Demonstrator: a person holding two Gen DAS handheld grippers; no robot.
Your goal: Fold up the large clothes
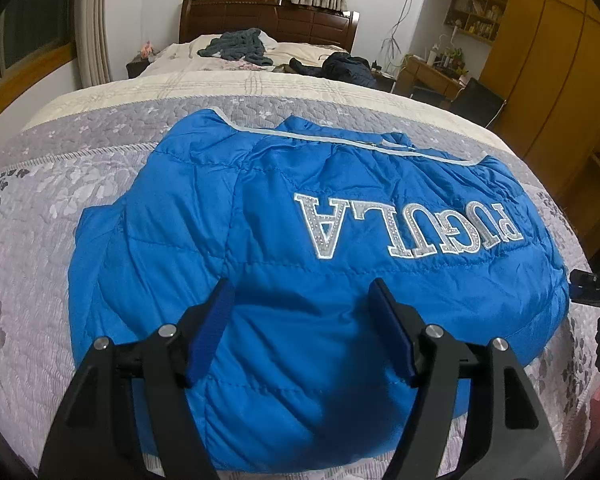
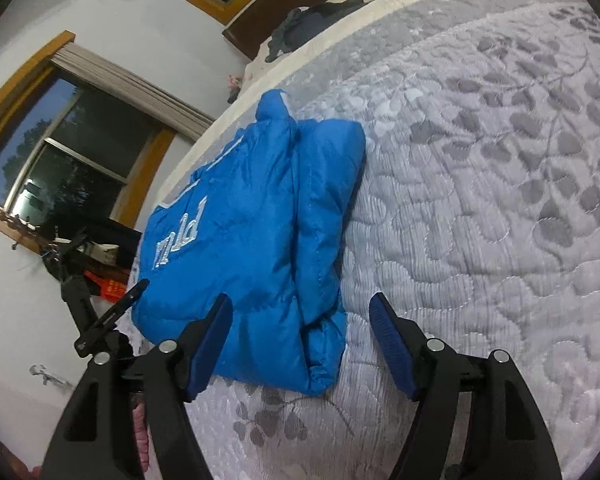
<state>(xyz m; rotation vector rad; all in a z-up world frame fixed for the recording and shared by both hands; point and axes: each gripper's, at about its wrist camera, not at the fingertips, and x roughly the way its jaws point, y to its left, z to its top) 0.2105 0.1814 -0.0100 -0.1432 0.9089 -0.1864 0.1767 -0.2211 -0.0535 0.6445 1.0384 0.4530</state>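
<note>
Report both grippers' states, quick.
Left gripper: open, holding nothing, over the blue jacket.
Right gripper: open, holding nothing, at the jacket's near corner.

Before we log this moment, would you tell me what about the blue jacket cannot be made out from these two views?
- Left wrist view: the near hem of the blue jacket is hidden behind the open left gripper.
- Right wrist view: the silver lettering is too foreshortened to read fully.
- Both views: the sleeves are tucked inside the folds, so their layout cannot be told.
- Right wrist view: the open right gripper cuts off the quilt beneath.
</note>
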